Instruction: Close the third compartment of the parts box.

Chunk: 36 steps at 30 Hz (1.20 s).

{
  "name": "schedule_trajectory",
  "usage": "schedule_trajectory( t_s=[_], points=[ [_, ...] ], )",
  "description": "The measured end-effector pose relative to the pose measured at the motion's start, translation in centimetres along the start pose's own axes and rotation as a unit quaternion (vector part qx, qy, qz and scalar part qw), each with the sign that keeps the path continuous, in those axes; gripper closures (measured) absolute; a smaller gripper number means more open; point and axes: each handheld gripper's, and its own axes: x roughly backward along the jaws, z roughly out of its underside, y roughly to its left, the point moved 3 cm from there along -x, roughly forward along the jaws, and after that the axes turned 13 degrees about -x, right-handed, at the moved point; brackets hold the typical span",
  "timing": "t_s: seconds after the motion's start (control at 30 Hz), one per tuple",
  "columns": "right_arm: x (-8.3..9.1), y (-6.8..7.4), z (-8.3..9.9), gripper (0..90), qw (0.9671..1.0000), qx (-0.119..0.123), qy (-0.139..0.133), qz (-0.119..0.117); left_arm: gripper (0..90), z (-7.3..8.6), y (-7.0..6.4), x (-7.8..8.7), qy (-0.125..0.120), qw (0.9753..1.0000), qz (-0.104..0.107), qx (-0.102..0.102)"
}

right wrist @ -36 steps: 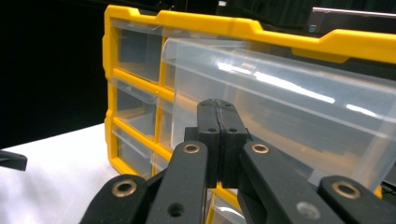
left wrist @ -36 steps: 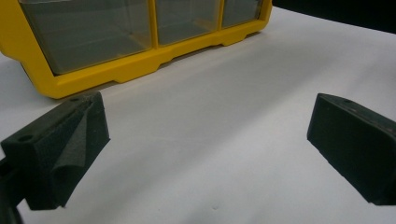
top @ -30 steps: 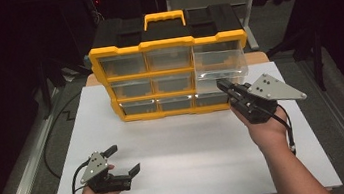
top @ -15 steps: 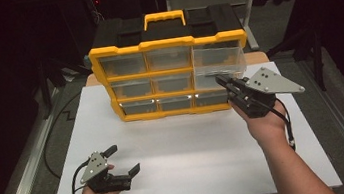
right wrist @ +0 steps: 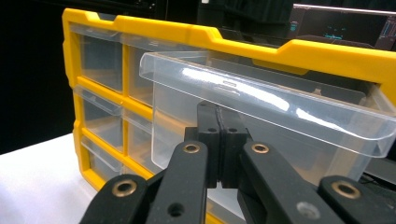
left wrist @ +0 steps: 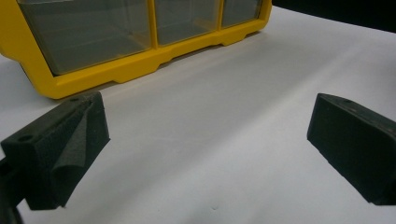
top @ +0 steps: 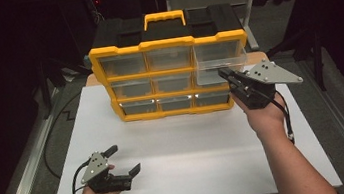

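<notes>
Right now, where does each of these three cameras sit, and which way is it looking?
High view: above the table's near side, looking forward and down at the yellow organizer; both forearms and grippers show.
Left gripper view: on the left gripper, low over the white table; open jaws.
Right gripper view: on the right gripper, facing the clear drawer; jaws closed.
All share the organizer.

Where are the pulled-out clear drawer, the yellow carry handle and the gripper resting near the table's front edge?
clear drawer (right wrist: pixel 261 100): right gripper view, on its front lip.
carry handle (top: pixel 164 16): high view, on its top bar.
left gripper (top: pixel 124 160): high view, midway between its spread jaws.
</notes>
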Motion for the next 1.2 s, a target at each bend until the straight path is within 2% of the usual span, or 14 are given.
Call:
schedule_trajectory(
  t_s=[1.2],
  points=[
    [-3.9, -3.0, -1.2, 90.0, 0.9985, 0.012, 0.016, 0.051, 0.2, 0.0, 0.1, 0.0, -0.001, 1.0, 0.0, 0.002]
  ],
)
